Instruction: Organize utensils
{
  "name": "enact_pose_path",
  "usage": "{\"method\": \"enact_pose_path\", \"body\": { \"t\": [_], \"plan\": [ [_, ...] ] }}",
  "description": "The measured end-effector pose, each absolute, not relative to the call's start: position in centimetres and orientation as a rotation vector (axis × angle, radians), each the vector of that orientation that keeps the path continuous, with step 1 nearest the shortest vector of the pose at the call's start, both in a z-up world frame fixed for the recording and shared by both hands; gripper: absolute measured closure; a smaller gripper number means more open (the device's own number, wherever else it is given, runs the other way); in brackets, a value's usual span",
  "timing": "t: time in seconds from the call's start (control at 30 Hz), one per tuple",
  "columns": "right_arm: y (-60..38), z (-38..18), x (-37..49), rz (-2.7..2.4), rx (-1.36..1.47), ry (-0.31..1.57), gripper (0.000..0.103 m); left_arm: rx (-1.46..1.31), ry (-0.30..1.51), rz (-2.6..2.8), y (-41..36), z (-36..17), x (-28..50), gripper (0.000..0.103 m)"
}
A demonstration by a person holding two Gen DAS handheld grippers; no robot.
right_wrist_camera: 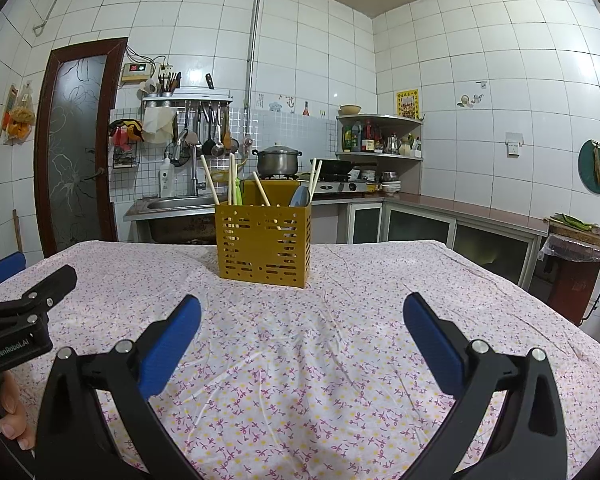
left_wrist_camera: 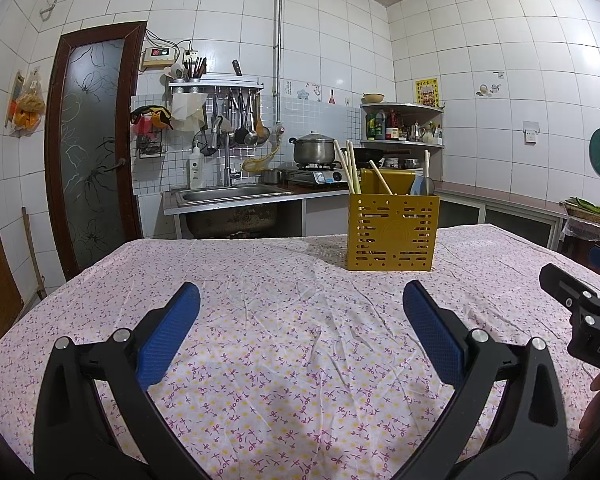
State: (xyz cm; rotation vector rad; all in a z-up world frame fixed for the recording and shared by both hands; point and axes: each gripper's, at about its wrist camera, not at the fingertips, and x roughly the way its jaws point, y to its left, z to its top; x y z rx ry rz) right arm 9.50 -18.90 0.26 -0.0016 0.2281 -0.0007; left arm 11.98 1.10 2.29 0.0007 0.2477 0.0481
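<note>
A yellow slotted utensil holder [left_wrist_camera: 393, 233] [right_wrist_camera: 264, 238] stands upright on the table with the floral cloth [left_wrist_camera: 280, 340] [right_wrist_camera: 300, 352]. Several pale chopsticks [left_wrist_camera: 350, 166] [right_wrist_camera: 210, 180] and a blue-grey spoon [left_wrist_camera: 422, 186] [right_wrist_camera: 300, 197] stick up out of it. My left gripper [left_wrist_camera: 302, 308] hovers over the near cloth, open and empty, with the holder ahead to its right. My right gripper [right_wrist_camera: 302, 316] is open and empty too, the holder ahead slightly left. Each gripper's body shows at the edge of the other's view.
Behind the table runs a kitchen counter with a steel sink [left_wrist_camera: 228, 194], a gas stove carrying a pot [left_wrist_camera: 314, 148] and a corner shelf of bottles [left_wrist_camera: 400, 124]. A door [left_wrist_camera: 92, 148] is at left. A hand [right_wrist_camera: 14, 416] holds the left gripper.
</note>
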Motion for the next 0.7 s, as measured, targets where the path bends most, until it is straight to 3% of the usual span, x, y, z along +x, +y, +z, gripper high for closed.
{"method": "enact_pose_path", "body": {
  "t": [0.7],
  "plan": [
    [-19.07, 0.38, 9.42, -0.002, -0.006, 0.229, 0.004, 0.004, 0.251, 0.045, 1.14, 2.5, 12.2, 0.005]
  ]
}}
